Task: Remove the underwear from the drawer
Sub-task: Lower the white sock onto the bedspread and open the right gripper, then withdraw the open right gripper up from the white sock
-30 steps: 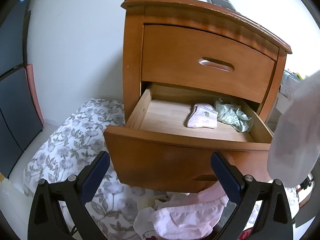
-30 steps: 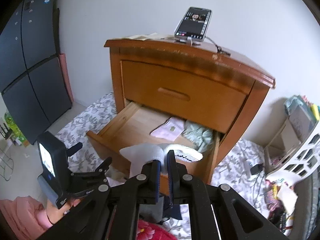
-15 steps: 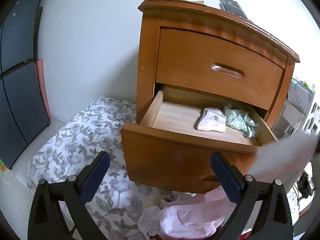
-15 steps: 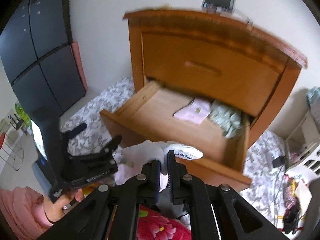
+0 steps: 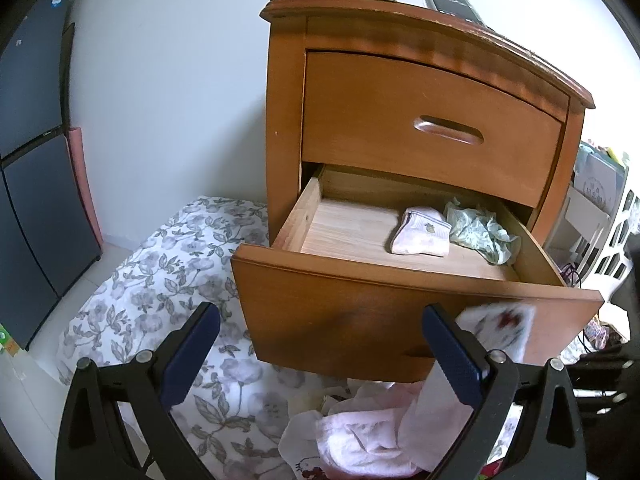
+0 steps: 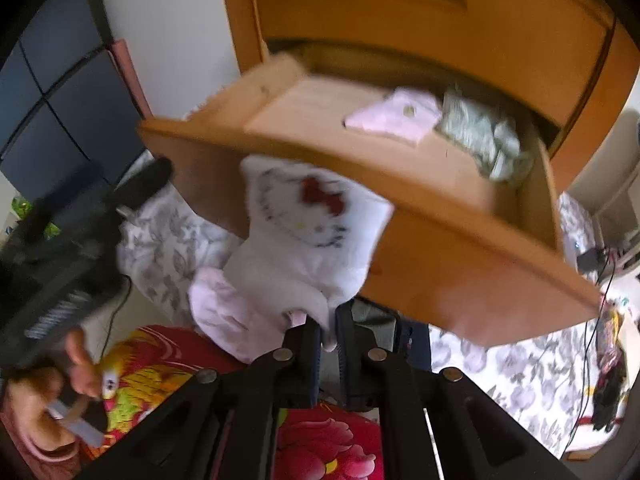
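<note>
My right gripper [image 6: 328, 326] is shut on white underwear [image 6: 308, 232] with a red-bow cartoon print, which hangs in front of the open lower drawer [image 6: 400, 184]. The same white underwear [image 5: 500, 328] shows blurred behind my left gripper's right finger. My left gripper [image 5: 320, 336] stands open and empty, low before the drawer front [image 5: 360, 320]. Inside the drawer lie folded pink underwear [image 5: 420, 232] and a crumpled pale green piece [image 5: 480, 232]. A pile of pink and white underwear [image 5: 360, 436] lies on the floor below.
The wooden nightstand [image 5: 400, 80] has a shut upper drawer and a phone [image 5: 452, 0] on top. A floral sheet [image 5: 160, 280] covers the floor to the left. A dark cabinet [image 5: 28, 160] stands at far left. A hand [image 6: 80, 364] holds the left gripper above a red floral blanket [image 6: 320, 444].
My right gripper has dropped with the white underwear, from above the drawer to in front of its face. The left gripper backed away a little and stayed open.
</note>
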{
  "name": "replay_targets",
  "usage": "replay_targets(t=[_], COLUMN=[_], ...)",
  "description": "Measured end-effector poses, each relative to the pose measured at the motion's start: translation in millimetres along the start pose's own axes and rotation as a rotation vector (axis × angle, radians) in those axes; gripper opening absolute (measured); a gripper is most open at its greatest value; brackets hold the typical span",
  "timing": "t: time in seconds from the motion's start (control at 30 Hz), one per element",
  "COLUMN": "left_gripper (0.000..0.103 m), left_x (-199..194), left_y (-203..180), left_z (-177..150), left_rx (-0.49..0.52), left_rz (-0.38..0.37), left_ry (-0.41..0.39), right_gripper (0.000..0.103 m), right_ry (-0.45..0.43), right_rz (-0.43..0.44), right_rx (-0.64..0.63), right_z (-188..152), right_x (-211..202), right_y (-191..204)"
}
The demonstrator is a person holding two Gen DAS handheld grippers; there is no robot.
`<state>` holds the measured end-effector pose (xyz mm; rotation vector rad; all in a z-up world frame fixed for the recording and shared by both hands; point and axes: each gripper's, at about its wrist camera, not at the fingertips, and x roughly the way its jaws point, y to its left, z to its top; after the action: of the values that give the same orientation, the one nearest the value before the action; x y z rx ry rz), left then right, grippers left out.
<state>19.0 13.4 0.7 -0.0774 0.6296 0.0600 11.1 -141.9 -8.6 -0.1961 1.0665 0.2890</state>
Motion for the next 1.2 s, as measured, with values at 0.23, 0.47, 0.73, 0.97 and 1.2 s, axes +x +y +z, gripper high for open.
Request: replay_targets(t=[0.23,0.47,0.73,0.97,1.2], left_gripper=[0.101,0.101,0.101,0.101,0.101], left_x=[3,4,3,3,4], left_y=[-2,-6,-11,-15,-16], left_z=[-1,-1,-1,-2,-2], left_rx=[0.022,0.045,0.069,0.096,0.102], left_rz=[0.005,0.017,0.031,0.042,0.046], left_ry=[0.017,0.022,0.018,0.022,0.029], right_gripper=[0.010,0.034,0.066,0.096,0.103], right_ry=[0.095,0.081,-0.008,-0.107,-0.136], right_rz=[-0.039,-0.021,-0.034,-0.099,-0.092], right_rx=[0.072,0.110,0.180,0.247,0.248], right_z=[-15,-24,-30,-34,-38], right_x=[39,32,2,-19,-21], right_y=[-18,-24,-30,-31,-27])
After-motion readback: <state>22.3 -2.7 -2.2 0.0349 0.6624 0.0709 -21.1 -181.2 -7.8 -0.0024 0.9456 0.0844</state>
